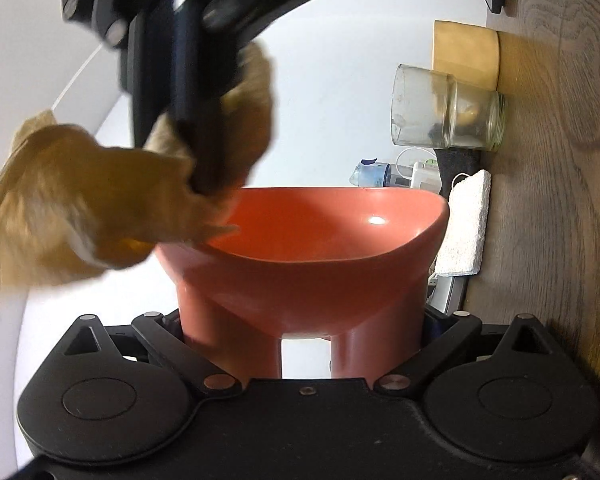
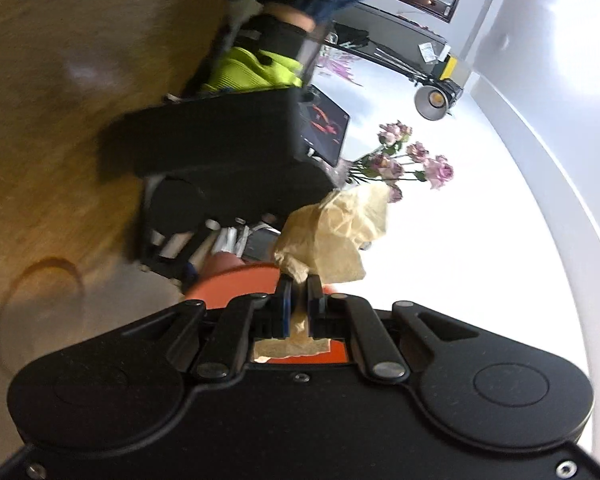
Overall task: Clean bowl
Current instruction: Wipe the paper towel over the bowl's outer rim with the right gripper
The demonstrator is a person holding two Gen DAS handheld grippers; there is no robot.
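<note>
Left wrist view: bowl (image 1: 320, 240), red with stubby legs, fills the lower centre; only this view shows its whole rim and glossy inside.
Left claw (image 1: 300, 344): the bowl's legs sit between its linkage arms; its fingers are hidden behind the bowl, so grip cannot be told here.
Right claw, seen from the left: black, blurred, coming in from the upper left, tips at the bowl's left rim, wrapped in a tan cloth (image 1: 80, 208).
Seen only here: two glass jars (image 1: 448, 110) and a white sponge (image 1: 466, 224) at the right edge against the wooden surface (image 1: 560, 160).
Right wrist view: right claw (image 2: 300, 292) nearly closed, pinching the cloth (image 2: 332, 236), which bunches up just above the tips.
Bowl here: only orange slivers (image 2: 236, 284) behind and below the fingers.
Seen only here: pink flowers (image 2: 416, 160), a lamp (image 2: 432, 100), a screen (image 2: 324, 124), a lime-green glove (image 2: 252, 70).
</note>
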